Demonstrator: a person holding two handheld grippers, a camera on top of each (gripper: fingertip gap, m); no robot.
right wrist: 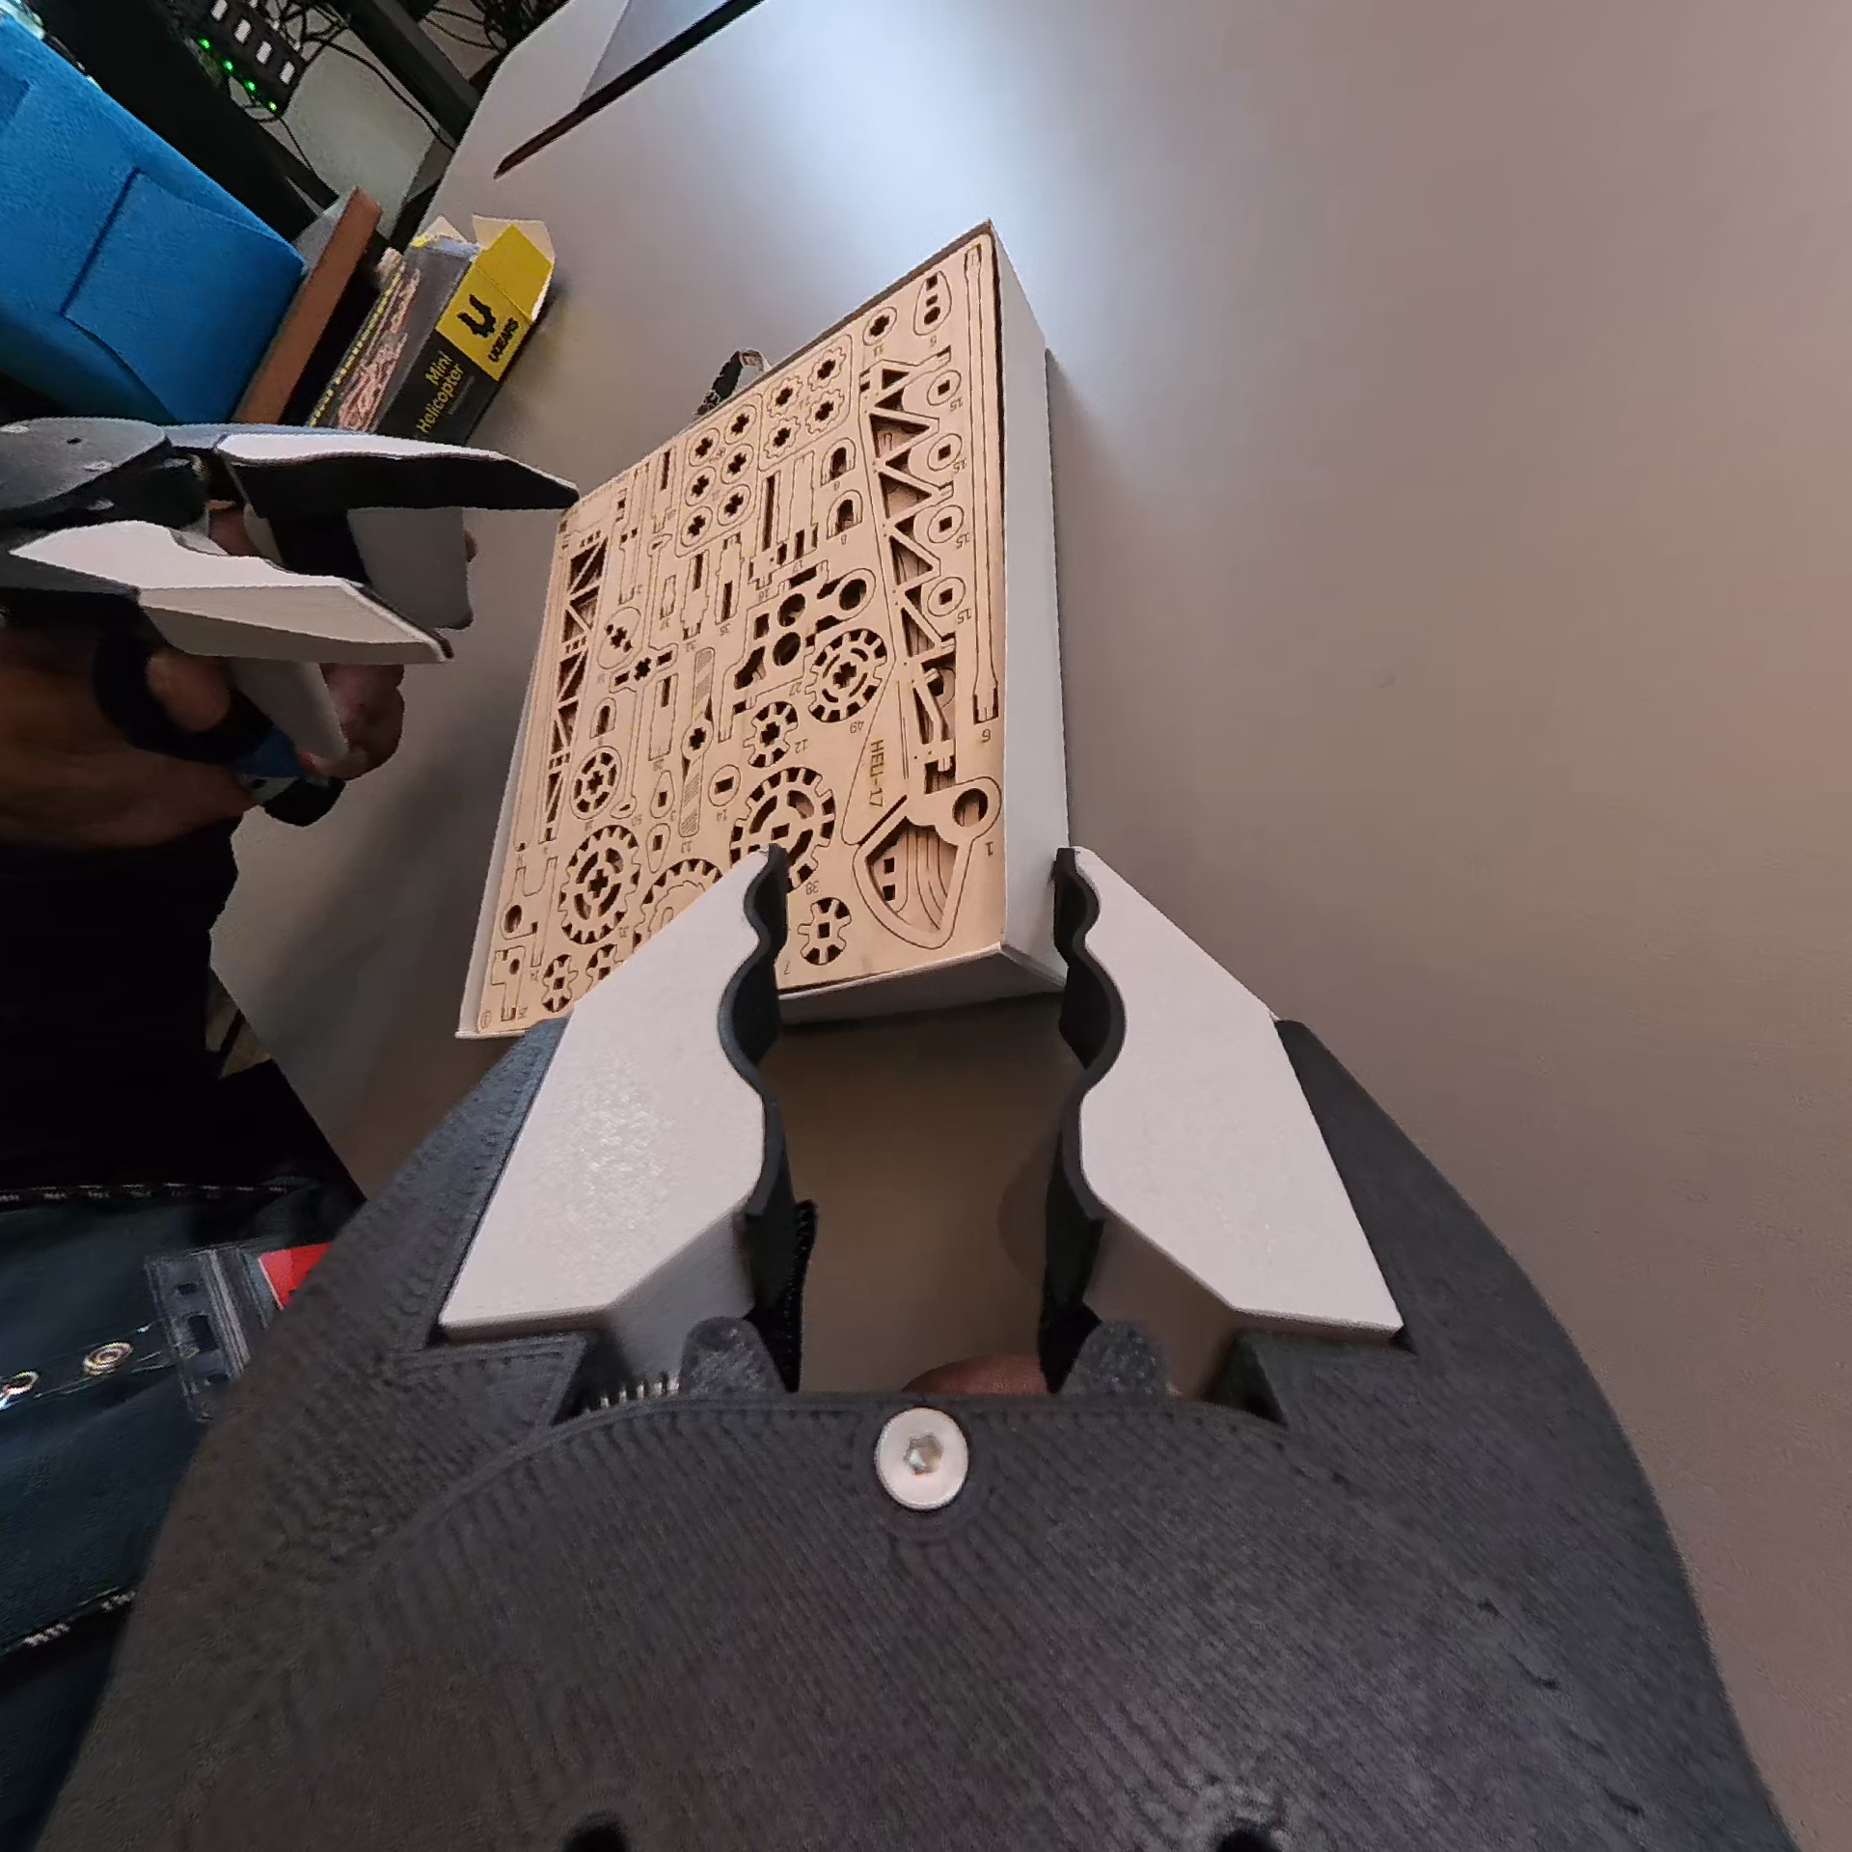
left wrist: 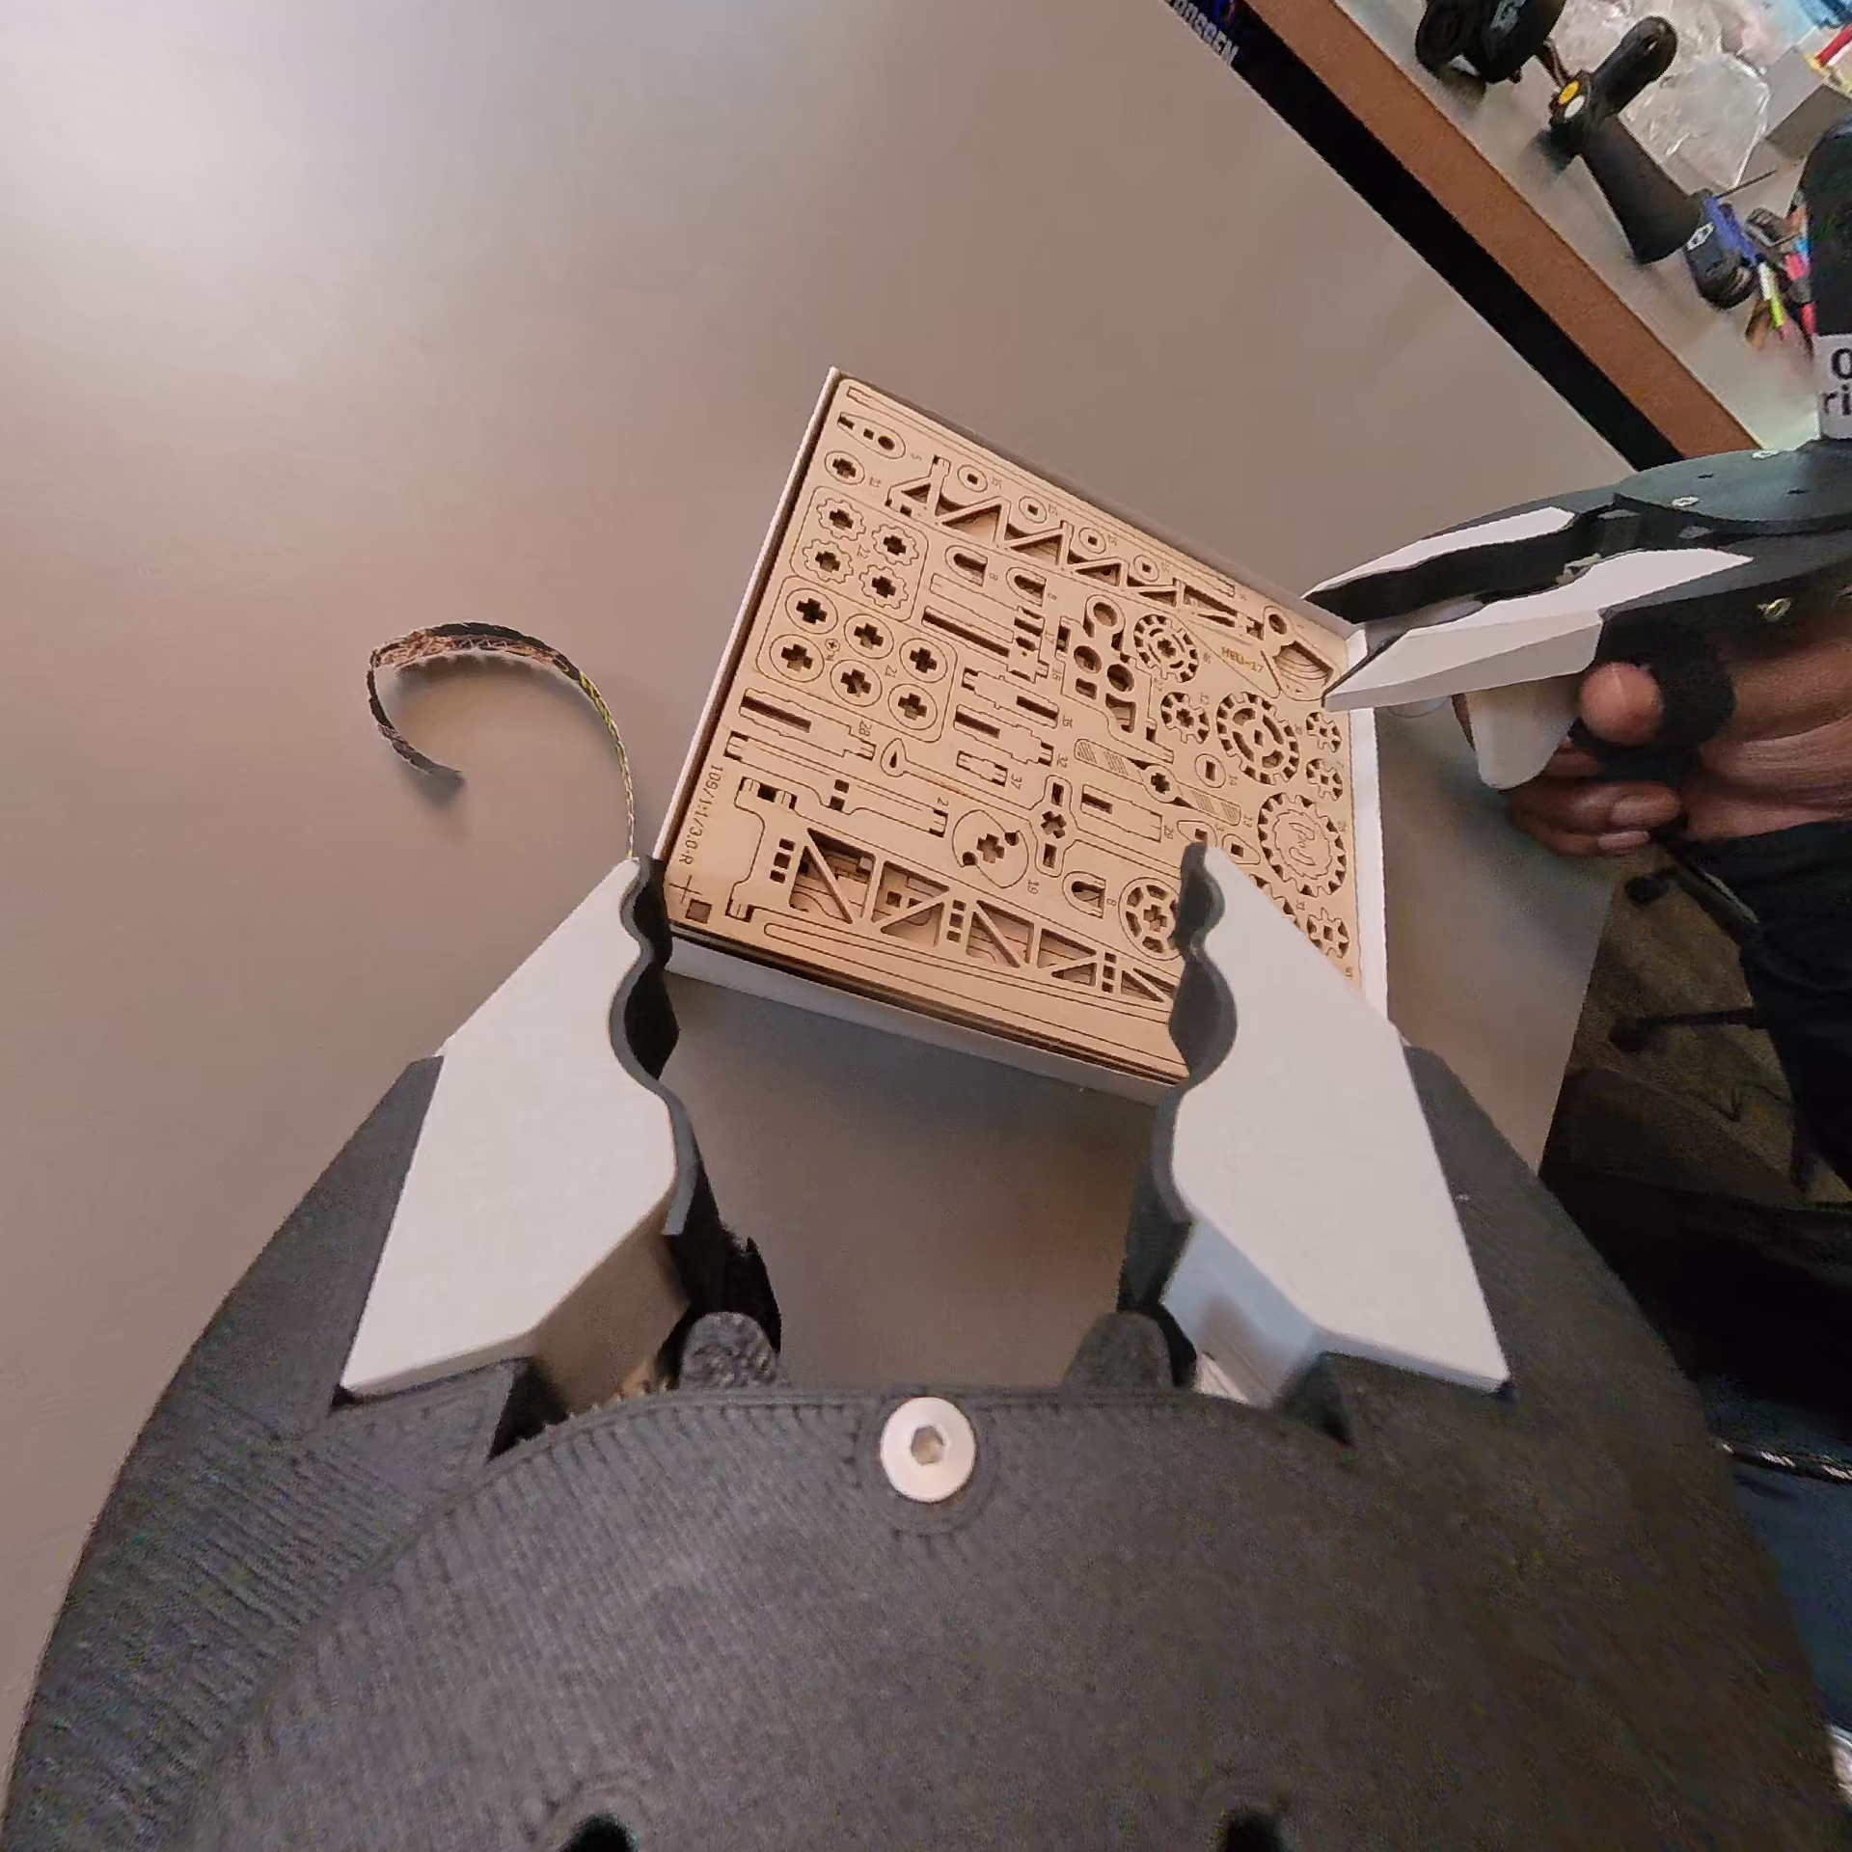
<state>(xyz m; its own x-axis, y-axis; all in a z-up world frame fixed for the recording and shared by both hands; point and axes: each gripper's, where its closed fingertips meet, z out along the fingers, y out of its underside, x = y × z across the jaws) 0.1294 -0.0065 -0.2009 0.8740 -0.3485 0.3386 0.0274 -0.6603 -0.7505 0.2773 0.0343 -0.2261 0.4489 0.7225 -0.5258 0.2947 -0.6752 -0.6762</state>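
Observation:
A laser-cut wooden parts sheet (left wrist: 1002,702) lies on top of a stack in a shallow white box (left wrist: 902,1022) on the grey table. My left gripper (left wrist: 920,882) is open and empty, just above the box's near edge, with its fingers spread across the sheet's width. My right gripper (right wrist: 917,862) is open and empty at a corner of the same sheet (right wrist: 782,621). One finger is over the wood and the other is just outside the white box wall (right wrist: 1032,601). Each gripper shows in the other's view: the right (left wrist: 1323,646), the left (right wrist: 506,571).
A curled dark strip (left wrist: 481,641) lies on the table left of the box. A yellow and black carton (right wrist: 471,341) stands at the table's far side by a blue chair (right wrist: 100,251). The table edge (left wrist: 1563,1002) runs close beside the box. A second table (left wrist: 1503,200) holds tools.

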